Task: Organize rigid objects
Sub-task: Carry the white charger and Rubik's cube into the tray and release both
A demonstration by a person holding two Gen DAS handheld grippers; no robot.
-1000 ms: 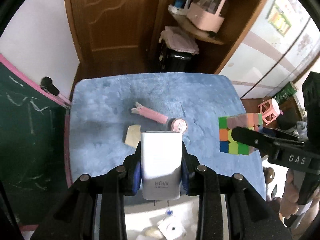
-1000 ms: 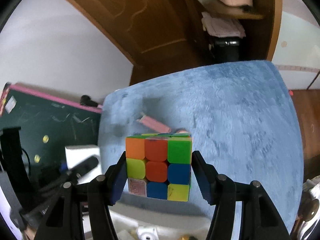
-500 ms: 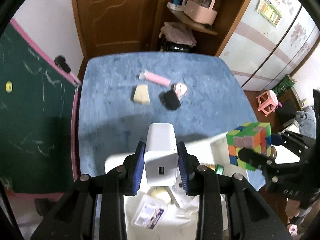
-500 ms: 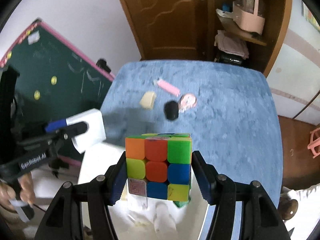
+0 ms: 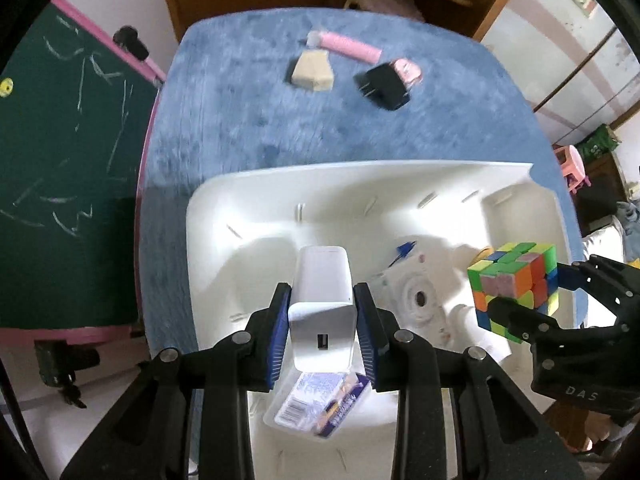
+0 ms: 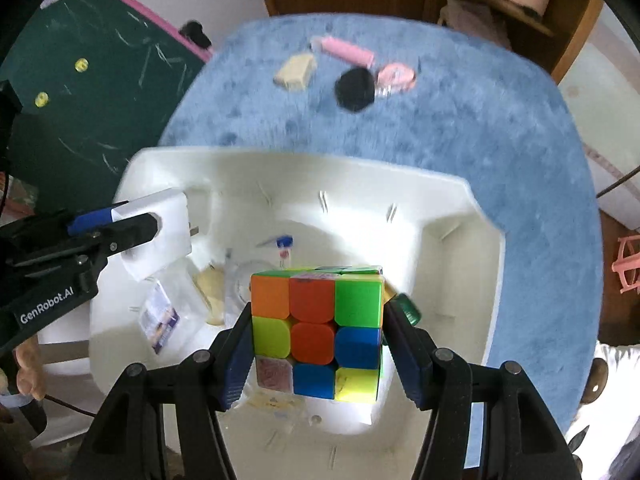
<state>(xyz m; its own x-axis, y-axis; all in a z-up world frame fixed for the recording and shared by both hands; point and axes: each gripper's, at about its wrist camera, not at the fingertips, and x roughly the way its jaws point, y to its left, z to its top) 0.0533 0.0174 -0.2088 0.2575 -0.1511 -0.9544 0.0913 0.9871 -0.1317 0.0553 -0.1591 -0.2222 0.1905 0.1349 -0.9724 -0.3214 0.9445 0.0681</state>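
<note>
The left tongs (image 5: 321, 334) are clenched on a white charger (image 5: 322, 300), their blue pads pressed to its two sides, and they hold it above the left part of a white bin (image 5: 360, 184) that stands at the near end of the blue tabletop (image 5: 240, 120). From the other side, the charger's metal prongs point in over the bin.

The right tongs (image 6: 318, 354) grip a colour cube (image 6: 316, 332) between their pads, with orange, red, green, yellow and blue squares facing up. The cube hangs above the right half of the same bin.

Down in the bin lie a clear plastic packet (image 5: 318, 408) with a printed label, a roll of white tape (image 5: 418, 300), a small blue-tipped piece (image 5: 404, 249) and a few other bits too blurred to name.

Farther out on the tabletop, well apart from the bin, sit a cream block (image 5: 312, 72), a pink tube (image 5: 348, 46), a black plug adapter (image 5: 386, 86) and, just behind the adapter, a small pink round thing (image 6: 396, 76). A green chalkboard (image 5: 60, 160) with a pink frame stands to the left of the tabletop.
</note>
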